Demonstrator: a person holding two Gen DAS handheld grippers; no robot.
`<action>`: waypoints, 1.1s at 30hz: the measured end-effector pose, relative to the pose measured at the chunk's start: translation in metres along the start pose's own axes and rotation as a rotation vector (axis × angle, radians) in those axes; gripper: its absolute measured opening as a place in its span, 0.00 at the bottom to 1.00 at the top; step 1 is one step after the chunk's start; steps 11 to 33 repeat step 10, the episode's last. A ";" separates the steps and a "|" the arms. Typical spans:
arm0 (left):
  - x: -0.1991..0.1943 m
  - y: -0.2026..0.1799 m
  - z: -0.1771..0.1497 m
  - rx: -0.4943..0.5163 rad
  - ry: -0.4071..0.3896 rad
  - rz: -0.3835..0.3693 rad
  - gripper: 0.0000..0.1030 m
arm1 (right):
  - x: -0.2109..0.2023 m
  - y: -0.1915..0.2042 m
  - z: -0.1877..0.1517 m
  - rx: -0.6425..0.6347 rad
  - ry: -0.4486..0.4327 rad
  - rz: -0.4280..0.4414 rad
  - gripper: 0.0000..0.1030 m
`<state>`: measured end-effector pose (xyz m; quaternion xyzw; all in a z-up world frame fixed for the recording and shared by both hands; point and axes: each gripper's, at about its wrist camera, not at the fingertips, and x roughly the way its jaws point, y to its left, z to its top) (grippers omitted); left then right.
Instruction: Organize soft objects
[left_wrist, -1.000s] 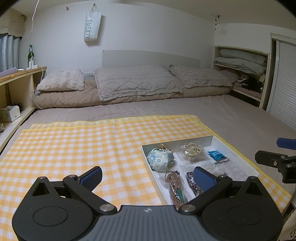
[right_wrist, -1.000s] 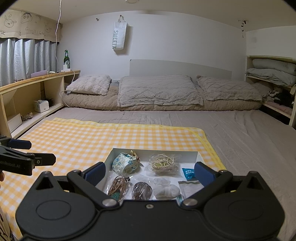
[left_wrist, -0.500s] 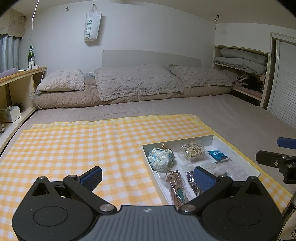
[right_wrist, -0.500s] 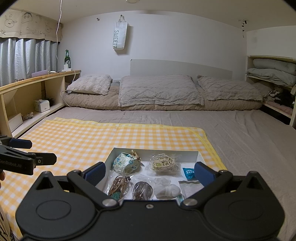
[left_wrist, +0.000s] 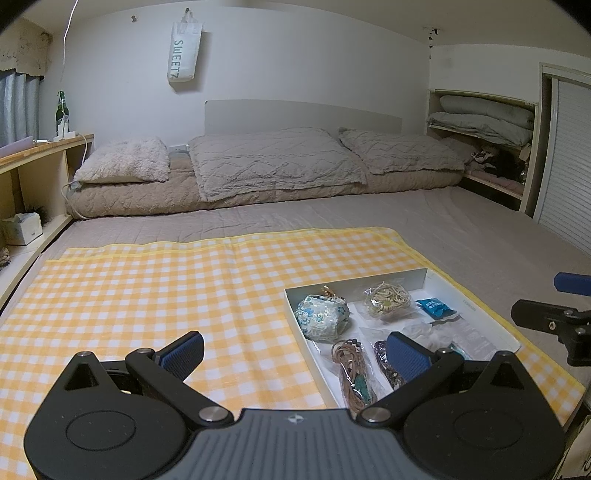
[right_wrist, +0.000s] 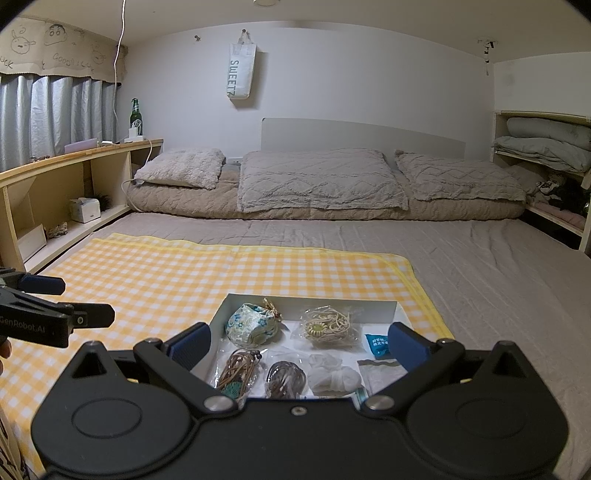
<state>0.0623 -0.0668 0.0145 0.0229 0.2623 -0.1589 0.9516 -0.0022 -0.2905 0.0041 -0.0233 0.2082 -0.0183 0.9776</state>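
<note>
Meanwhile, I held my left gripper (left_wrist: 294, 352) and right gripper (right_wrist: 300, 343) spread wide, grasping nothing, above the yellow checked cloth (left_wrist: 155, 295); the shallow white cardboard tray (right_wrist: 314, 308) of soft pouches lay at twelve o'clock from my right gripper.

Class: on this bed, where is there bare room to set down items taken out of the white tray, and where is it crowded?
Free: the yellow checked cloth left of the white cardboard tray, and beyond it up to the grey bedsheet. Crowded: the tray's inside, packed with the floral fabric pouch and bagged cords.
</note>
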 end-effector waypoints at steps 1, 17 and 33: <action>0.000 0.000 0.000 -0.001 0.000 0.000 1.00 | 0.000 0.000 0.000 0.000 0.000 0.000 1.00; -0.001 0.004 0.000 0.000 0.010 0.007 1.00 | 0.000 0.000 0.000 -0.001 0.000 0.000 1.00; -0.001 0.004 0.000 0.000 0.010 0.007 1.00 | 0.000 0.000 0.000 -0.001 0.000 0.000 1.00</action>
